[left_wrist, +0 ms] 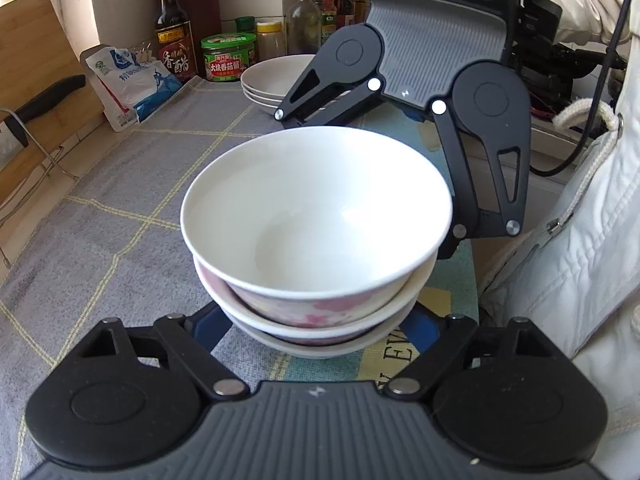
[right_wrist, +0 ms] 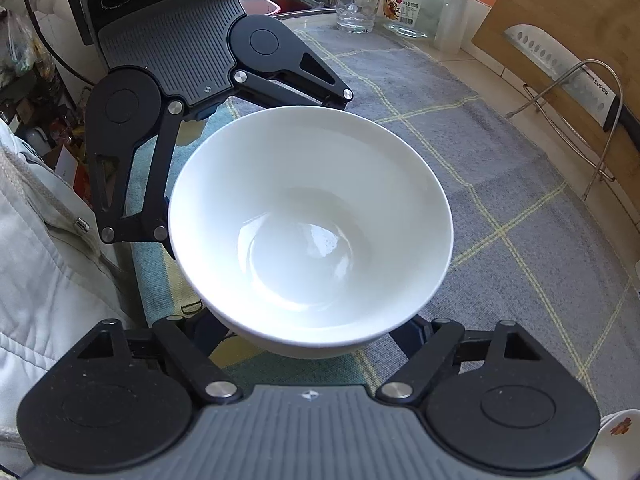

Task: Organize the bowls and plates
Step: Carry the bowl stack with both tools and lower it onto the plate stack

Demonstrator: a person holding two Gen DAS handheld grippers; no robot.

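A stack of white bowls [left_wrist: 316, 216] with pink flower patterns stands on the grey cloth between both grippers; it fills the middle of the right wrist view [right_wrist: 310, 220] too. My left gripper [left_wrist: 316, 336] has its jaws spread wide on either side of the stack's base, its fingertips hidden under the bowls. My right gripper [right_wrist: 310, 340] faces it from the far side, jaws also spread around the stack, and shows in the left wrist view [left_wrist: 372, 152]. Whether either one presses on the bowls is hidden. A stack of white plates [left_wrist: 276, 80] sits further back.
Sauce bottles [left_wrist: 174, 28], a green-lidded jar [left_wrist: 228, 56] and a salt bag [left_wrist: 128, 80] line the wall. A cutting board with a knife [right_wrist: 568, 64] stands in a wire rack. A glass [right_wrist: 356, 4] and a jar [right_wrist: 414, 4] stand at the counter's end. A white jacket [left_wrist: 580, 240] is close by.
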